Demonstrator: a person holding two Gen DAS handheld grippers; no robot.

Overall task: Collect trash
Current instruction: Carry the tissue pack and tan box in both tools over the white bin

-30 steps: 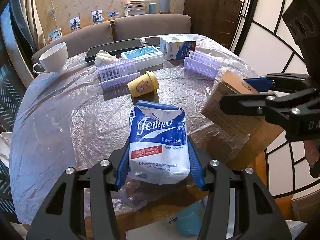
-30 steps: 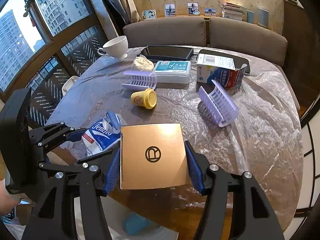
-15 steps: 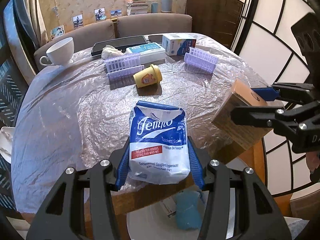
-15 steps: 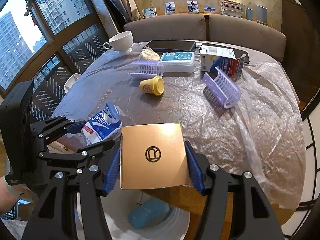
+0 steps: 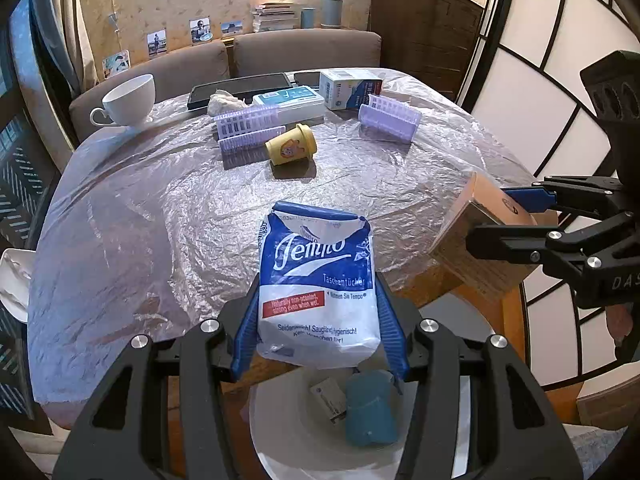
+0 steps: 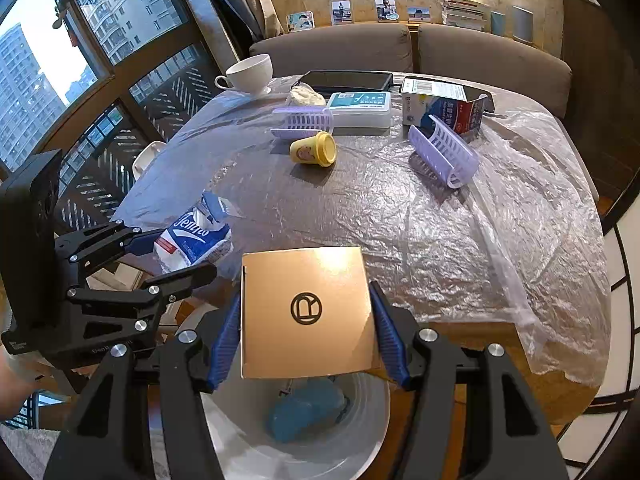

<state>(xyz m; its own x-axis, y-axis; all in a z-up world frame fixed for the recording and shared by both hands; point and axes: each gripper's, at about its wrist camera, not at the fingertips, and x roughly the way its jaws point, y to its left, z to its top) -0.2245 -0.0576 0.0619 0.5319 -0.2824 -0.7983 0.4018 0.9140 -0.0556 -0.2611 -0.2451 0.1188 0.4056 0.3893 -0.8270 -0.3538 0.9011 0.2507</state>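
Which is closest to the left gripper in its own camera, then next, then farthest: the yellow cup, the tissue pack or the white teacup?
1. Tissue pack: between the left gripper's fingers.
2. Yellow cup: mid-table, lying on its side.
3. White teacup: far left edge.

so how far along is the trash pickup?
Partway. Done: a blue crumpled item already lies in the white bin. In hand: the left gripper holds a tissue pack and the right gripper a brown box, both above the bin. Left: yellow cup and crumpled tissue on the table.
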